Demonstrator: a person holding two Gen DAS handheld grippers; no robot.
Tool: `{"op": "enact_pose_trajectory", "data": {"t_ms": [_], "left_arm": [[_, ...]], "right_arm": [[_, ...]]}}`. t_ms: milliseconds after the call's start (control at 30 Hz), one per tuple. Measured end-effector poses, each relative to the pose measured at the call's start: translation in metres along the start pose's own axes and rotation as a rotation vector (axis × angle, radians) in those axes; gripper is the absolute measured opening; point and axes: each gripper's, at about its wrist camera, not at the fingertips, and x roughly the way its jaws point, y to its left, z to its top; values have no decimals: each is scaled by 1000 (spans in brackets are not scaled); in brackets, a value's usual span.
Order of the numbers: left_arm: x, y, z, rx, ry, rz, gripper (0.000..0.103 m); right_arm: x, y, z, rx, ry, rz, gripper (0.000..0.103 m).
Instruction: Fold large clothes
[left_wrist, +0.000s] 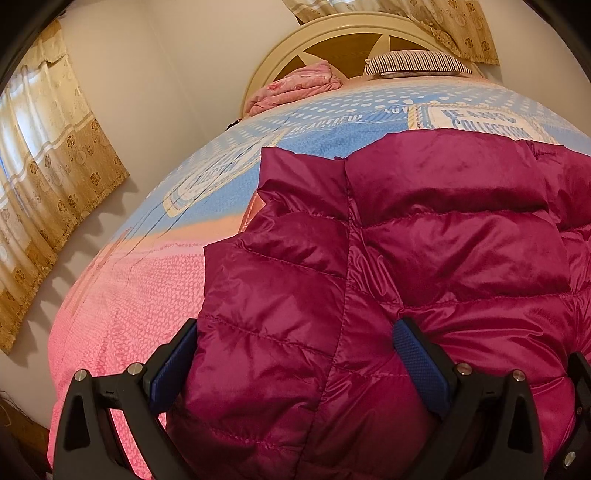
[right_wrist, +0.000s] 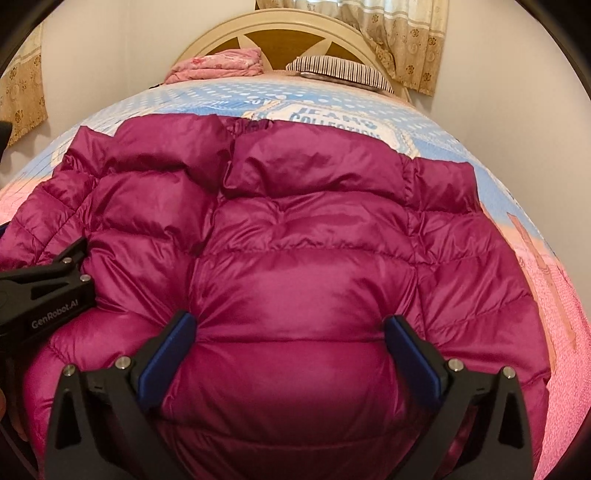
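Bedroom scene: bed (left_wrist: 122, 317) with pink and blue printed cover, round cream headboard (right_wrist: 236, 26) at far end, beige patterned curtains (left_wrist: 48, 155) on the walls. Striped pillow (right_wrist: 340, 70) and folded pink blanket (right_wrist: 218, 64) up against the headboard. Magenta puffer jacket (right_wrist: 303, 229) spread flat across near half of the bed, collar end toward the headboard, quilted panels puffed up. Left gripper (left_wrist: 295, 354) angled down onto the jacket's left edge, fingers (left_wrist: 421, 362) wide apart with a thick bulge of quilted fabric between them; left pad sits at the fabric edge beside the pink cover, right pad pushed into the padding. Can't tell whether that counts as a grip or just fabric billowing between spread pads. Right gripper (right_wrist: 291, 350) also angled down on the jacket's near middle, jaws fully spread, a puffed panel bulging up between the blue pads and creasing where the pads meet it; no clamped fold visible. In right wrist view, left gripper body (right_wrist: 44, 291) shows at the left edge, resting over the jacket's left side. Both grippers near each other, on the end of the jacket away from the headboard.
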Motion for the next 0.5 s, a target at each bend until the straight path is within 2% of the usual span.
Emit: {"op": "enact_pose_trajectory", "data": {"t_ms": [167,233,367,433,500], "left_arm": [[-3,2,0,2,2,-5,102],[-13,18,-1,-35,25,-38,102],[-53,71,-18,-119,-39,-63,102],[-59,91,-31,-161,-24,-85,102],[-51,103,-47,-199,32,-114,102]], "right_arm": [[-1,1,3,-2,1,-4,103],[-12,1,4,-2,-9,-3,101],[-63,4,-8,30,-109,23,101],[-80,9,-19,24,-135,17,101],[-85,15,-29,11,-149,11,102]]}}
